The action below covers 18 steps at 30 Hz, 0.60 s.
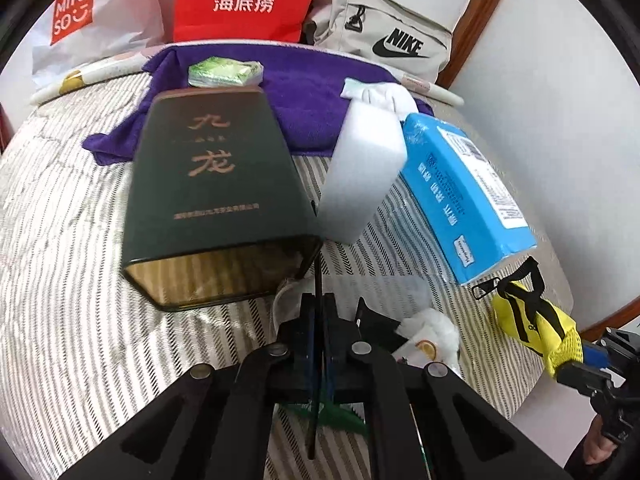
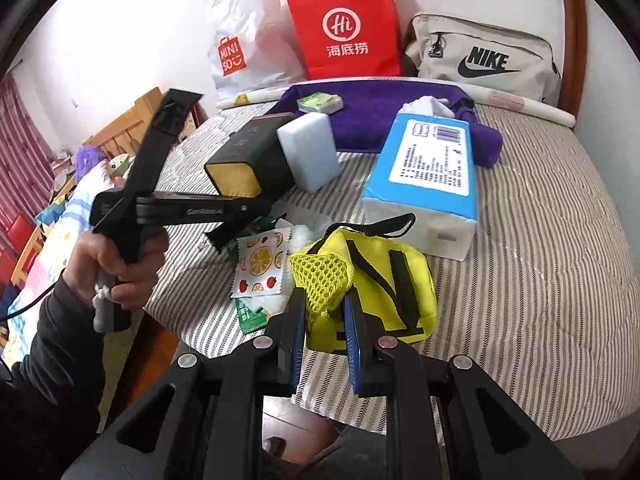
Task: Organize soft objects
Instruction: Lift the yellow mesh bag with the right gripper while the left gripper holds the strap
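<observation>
My right gripper point(image 2: 324, 316) is shut on a yellow mesh pouch point(image 2: 372, 280) with black straps, held just above the striped bed point(image 2: 540, 260). In the left wrist view the pouch point(image 1: 528, 320) hangs at the right. My left gripper point(image 1: 320, 308) is shut, and a thin dark strip that I cannot identify shows between its fingers. It hovers over a lemon-print packet point(image 2: 260, 260) and green sachets point(image 2: 248, 316). Ahead stand a white sponge block point(image 1: 360, 176), a blue tissue pack point(image 1: 468, 192) and a dark green tin point(image 1: 212, 200). A purple towel point(image 1: 304, 104) lies behind them with a green packet point(image 1: 224, 72) on it.
A red paper bag point(image 2: 344, 28), a white plastic bag point(image 2: 244, 48) and a beige sports bag point(image 2: 484, 56) lean on the wall behind the bed. A wooden frame point(image 2: 572, 40) stands at the right. The bed's edge runs near the left hand point(image 2: 124, 264).
</observation>
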### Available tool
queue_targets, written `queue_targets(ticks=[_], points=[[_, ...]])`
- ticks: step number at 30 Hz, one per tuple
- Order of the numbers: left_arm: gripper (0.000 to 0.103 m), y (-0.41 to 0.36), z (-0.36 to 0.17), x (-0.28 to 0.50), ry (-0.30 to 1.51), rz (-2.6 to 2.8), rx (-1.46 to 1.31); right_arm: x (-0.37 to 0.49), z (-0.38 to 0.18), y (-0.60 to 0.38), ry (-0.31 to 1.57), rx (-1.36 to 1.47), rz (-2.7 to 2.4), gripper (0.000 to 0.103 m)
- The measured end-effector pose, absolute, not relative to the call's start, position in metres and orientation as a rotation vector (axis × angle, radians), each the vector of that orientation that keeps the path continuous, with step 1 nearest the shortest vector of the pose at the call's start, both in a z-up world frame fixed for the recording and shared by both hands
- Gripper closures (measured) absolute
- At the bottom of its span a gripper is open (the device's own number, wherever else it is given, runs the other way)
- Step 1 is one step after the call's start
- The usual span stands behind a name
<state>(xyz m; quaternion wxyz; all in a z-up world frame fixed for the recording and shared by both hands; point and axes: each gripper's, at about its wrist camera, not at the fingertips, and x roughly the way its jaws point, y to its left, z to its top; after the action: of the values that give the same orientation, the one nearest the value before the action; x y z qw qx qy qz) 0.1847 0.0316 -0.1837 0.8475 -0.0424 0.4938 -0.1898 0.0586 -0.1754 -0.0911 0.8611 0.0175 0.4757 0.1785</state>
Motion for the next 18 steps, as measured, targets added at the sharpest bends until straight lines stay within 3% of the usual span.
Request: queue_targets(ticks=[18], points=[[0.099,0.048,-0.122,0.153,0.946,-0.445,-0.164,0.059,-0.048,-0.176,0.916,0.04,0.409,0.085]])
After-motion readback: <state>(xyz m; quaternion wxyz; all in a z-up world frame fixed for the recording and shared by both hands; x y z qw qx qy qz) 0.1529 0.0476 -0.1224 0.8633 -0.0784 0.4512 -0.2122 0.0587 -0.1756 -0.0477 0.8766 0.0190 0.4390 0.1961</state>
